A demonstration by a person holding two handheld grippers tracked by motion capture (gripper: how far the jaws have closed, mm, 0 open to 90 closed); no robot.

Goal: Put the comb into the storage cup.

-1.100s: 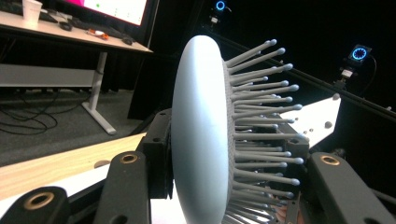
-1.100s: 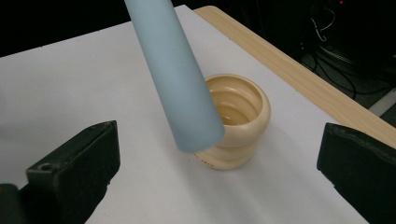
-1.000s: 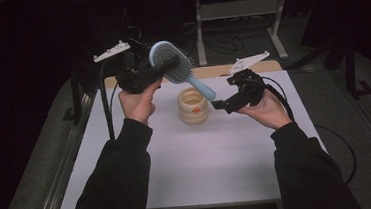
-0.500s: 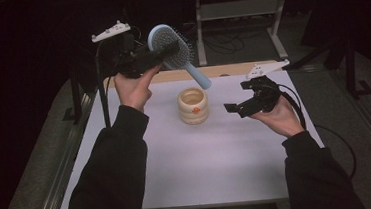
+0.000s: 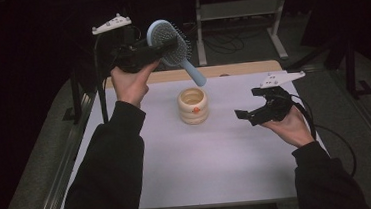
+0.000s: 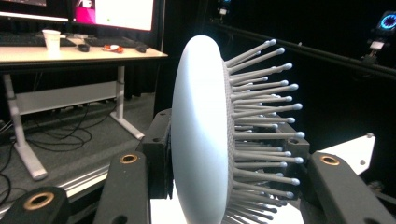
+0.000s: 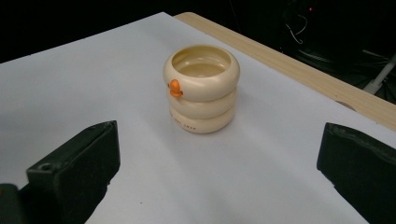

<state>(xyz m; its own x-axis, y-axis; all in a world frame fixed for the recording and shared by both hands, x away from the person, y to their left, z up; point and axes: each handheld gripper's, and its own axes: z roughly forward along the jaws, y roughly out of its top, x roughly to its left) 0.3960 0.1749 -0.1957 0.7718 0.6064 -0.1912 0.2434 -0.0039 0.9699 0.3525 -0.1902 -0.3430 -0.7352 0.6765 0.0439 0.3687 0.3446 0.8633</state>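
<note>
The pale blue hairbrush is held in the air above the far left part of the desk, pinched by its head between the fingers of the left gripper; in the high view the handle slopes down and to the right, its tip above and just behind the cream pot without touching it. In the left gripper view the brush head is seen edge-on, smooth back to the left and ball-tipped bristles to the right, with a black finger pressed against each side. The right gripper is held low over the right side of the desk, well apart from the brush, with its fingers spread wide and nothing between them. In the right gripper view the pot is seen standing upright on the white desk surface ahead of the two open fingers, clear of both; it is formed of three stacked rounded rings, is open at the top, and carries a small orange knob on its side. A wooden strip is seen along the far edge of the desk.
</note>
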